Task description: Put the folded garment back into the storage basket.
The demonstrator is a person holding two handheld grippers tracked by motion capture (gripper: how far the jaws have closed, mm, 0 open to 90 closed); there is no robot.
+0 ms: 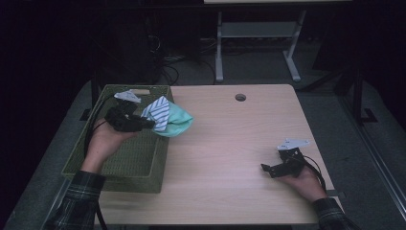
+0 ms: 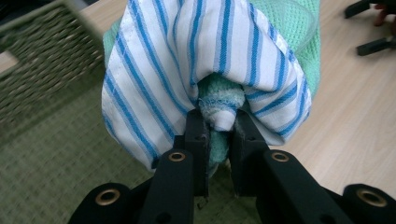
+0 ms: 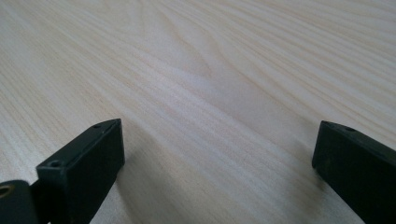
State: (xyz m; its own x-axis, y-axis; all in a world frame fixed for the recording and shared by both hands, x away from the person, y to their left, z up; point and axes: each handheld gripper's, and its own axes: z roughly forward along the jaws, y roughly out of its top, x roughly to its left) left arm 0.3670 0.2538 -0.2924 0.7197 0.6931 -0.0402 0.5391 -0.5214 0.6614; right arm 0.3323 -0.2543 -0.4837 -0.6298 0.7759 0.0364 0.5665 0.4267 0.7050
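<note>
Between the nearly closed jaws of the left gripper [image 2: 217, 133] sat a bunched mint-green terry cloth [image 2: 219, 100] wrapped in a white cotton cloth with blue stripes [image 2: 154, 79]; the bundle hung ahead of the jaws, over the near rim of the olive woven basket [image 1: 143, 184]. By my reading, the carry to the basket was in hand. Next: bring the bundle over the basket floor, then release. Well apart, the right gripper [image 1: 273, 168] rested with jaws wide and nothing between them, low over the pale wooden table [image 1: 230, 143].
</note>
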